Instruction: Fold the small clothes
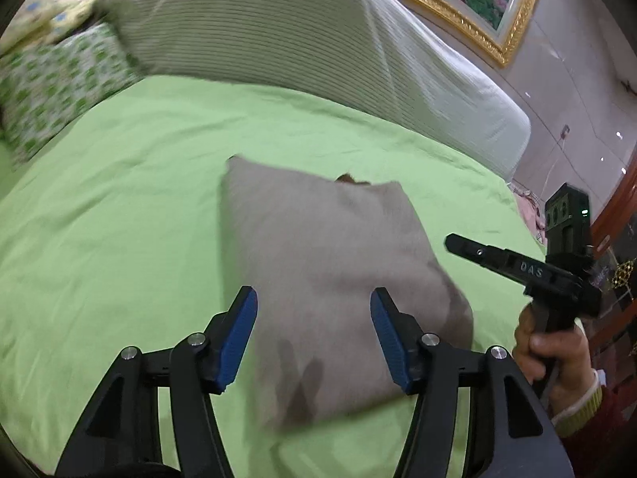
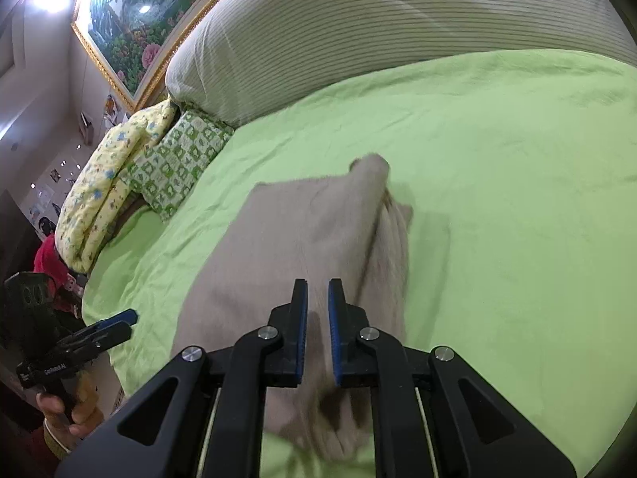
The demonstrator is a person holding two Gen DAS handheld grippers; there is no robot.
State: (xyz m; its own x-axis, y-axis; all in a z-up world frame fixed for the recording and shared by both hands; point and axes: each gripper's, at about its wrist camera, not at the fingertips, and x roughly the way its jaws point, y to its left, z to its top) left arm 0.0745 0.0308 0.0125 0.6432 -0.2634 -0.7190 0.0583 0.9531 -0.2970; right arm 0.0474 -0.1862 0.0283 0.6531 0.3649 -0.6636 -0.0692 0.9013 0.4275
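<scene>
A grey-beige garment (image 1: 326, 239) lies folded into a rough rectangle on the green bed sheet (image 1: 119, 219). My left gripper (image 1: 313, 292) hovers over its near end with the blue pads wide apart and nothing pressed between them. To the right, a hand (image 1: 557, 354) holds my right gripper (image 1: 452, 241) above the garment's right edge, its jaws together. In the right wrist view the garment (image 2: 302, 231) shows a raised fold along its right side. There my right gripper (image 2: 317, 283) has its pads nearly touching and no cloth pinched. My left gripper (image 2: 129, 318) shows at the lower left.
A large striped white pillow (image 1: 278, 32) lies across the head of the bed. A green patterned cushion (image 2: 179, 159) and a yellow printed quilt (image 2: 103, 199) sit at the bed's left side. A gold-framed painting (image 2: 131, 20) hangs on the wall behind.
</scene>
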